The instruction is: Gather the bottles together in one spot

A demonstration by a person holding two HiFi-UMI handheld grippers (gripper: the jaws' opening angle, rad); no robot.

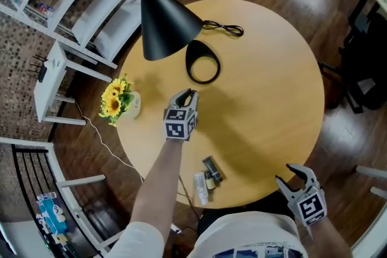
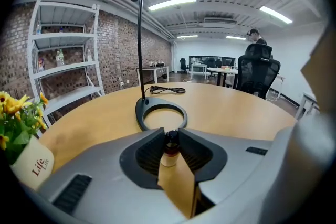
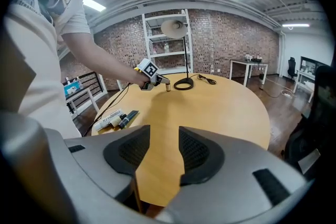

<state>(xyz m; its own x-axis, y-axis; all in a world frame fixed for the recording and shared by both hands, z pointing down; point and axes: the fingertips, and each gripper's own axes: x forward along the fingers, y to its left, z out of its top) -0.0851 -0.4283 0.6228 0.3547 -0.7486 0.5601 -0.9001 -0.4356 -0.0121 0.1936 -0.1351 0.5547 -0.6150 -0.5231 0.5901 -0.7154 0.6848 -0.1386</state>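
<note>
Left claw clamped on a small bottle, pads high up at its dark cap, pale body below. This is mid-tabletop, just near of the lamp base. Bottle upright: long axis vertical, cap up. Cannot tell whether its foot touches the wood. Right claw apart, empty, off the near right edge. Other bottles lie flat by the near edge, well apart from it, long axes running roughly near-to-far. Risks, as I judge: a grip so close to the cap may let the bottle swing or slip in transit. Set down upright, so narrow a thing could topple. A nudge could roll the flat ones off the edge.
</note>
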